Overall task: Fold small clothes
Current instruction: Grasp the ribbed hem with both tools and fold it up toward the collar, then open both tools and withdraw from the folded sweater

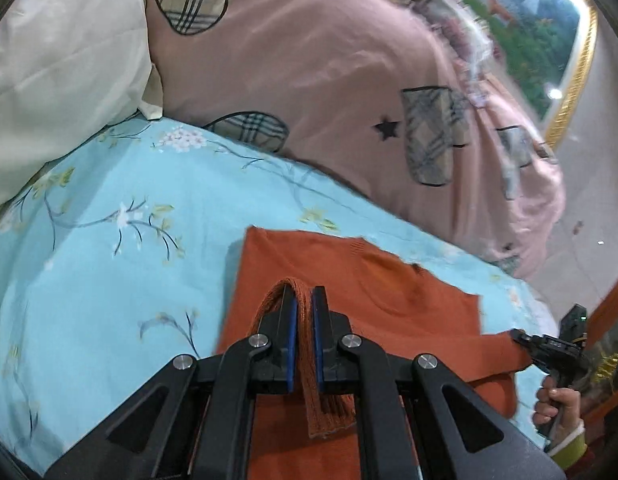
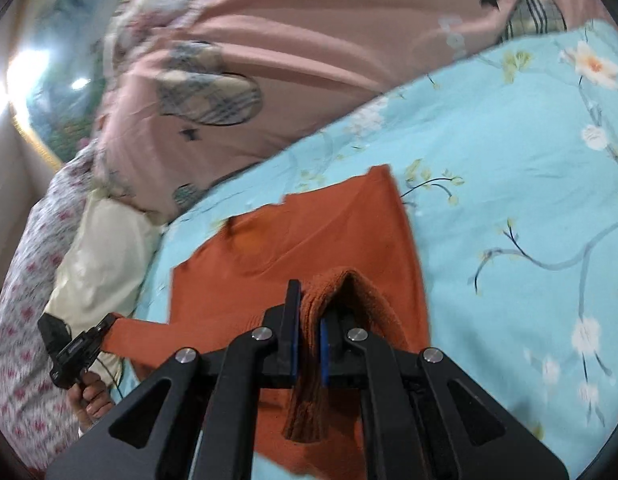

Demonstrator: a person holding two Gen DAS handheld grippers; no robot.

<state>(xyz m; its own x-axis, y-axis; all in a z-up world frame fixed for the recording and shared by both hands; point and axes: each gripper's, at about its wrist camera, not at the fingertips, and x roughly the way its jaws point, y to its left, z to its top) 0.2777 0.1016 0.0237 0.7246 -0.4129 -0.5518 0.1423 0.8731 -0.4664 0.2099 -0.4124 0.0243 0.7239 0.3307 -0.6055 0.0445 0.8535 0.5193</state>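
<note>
An orange knit sweater is laid on the blue floral bedsheet, its long axis judged to run from 6 toward 12 o'clock in the left wrist view. Its ribbed hem is clamped by both the left gripper and the right gripper. The knit is judged soft, light and limp; the hem corners are the preferred holds.

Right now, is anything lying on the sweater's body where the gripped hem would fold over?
Nothing visible. Both the left gripper and right gripper are shut on the orange sweater, whose flat upper part is bare.
</note>
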